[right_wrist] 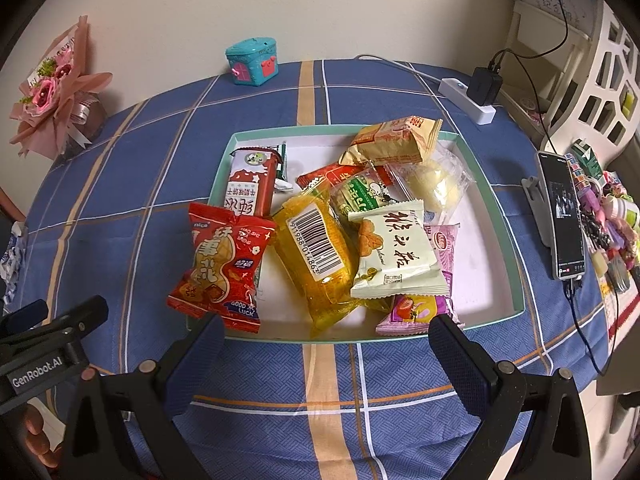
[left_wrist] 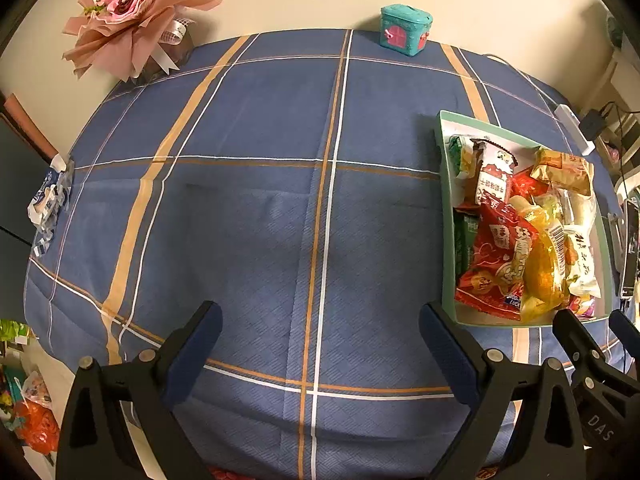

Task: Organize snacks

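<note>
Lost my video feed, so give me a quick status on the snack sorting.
Left gripper and right gripper open, empty. Snacks piled in green-rimmed box; red peanut packet overhangs its left wall. Nothing blocking the approach.

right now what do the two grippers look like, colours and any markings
Both match: matte black angular frames with round silver pivot screws and dark blue textured finger pads. The left gripper shows in the right wrist view with white "GenRobot.AI" lettering on its body; the right gripper shows "DAS" lettering in the left wrist view. No cables or sleeves show.
</note>
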### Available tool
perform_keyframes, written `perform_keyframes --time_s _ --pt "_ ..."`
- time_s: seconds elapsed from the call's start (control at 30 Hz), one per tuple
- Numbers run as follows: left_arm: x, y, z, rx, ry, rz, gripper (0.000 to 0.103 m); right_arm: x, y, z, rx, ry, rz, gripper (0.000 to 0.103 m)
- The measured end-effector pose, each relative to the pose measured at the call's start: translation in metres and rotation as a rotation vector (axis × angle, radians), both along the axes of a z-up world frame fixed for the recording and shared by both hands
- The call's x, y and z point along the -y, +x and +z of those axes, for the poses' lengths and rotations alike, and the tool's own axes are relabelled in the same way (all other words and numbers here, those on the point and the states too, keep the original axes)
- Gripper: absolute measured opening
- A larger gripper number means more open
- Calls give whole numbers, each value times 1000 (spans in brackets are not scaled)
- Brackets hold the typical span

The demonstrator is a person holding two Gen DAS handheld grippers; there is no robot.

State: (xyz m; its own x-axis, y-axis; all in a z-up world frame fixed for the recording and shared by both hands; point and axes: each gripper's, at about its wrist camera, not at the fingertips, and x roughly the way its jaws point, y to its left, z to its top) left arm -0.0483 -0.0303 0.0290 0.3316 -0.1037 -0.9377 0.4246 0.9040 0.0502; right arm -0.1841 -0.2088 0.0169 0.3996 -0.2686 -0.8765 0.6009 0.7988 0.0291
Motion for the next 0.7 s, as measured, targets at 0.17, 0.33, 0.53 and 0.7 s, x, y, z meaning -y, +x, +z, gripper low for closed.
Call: perform_keyframes --time_s 0.17,0.33,0.53,0.7 --pt "-1 1 -2 -8 4 8 99 0 0 -1 0 0 0 103" --pt "-1 2 -4 -16 11 11 99 0 0 -1 -1 0 0 103" --pt "-1 2 -7 -26 21 11 99 2 0 -3 -7 4 -6 103" --pt "-2 3 -7 -25 25 14 99 4 0 -5 -15 10 -17 103"
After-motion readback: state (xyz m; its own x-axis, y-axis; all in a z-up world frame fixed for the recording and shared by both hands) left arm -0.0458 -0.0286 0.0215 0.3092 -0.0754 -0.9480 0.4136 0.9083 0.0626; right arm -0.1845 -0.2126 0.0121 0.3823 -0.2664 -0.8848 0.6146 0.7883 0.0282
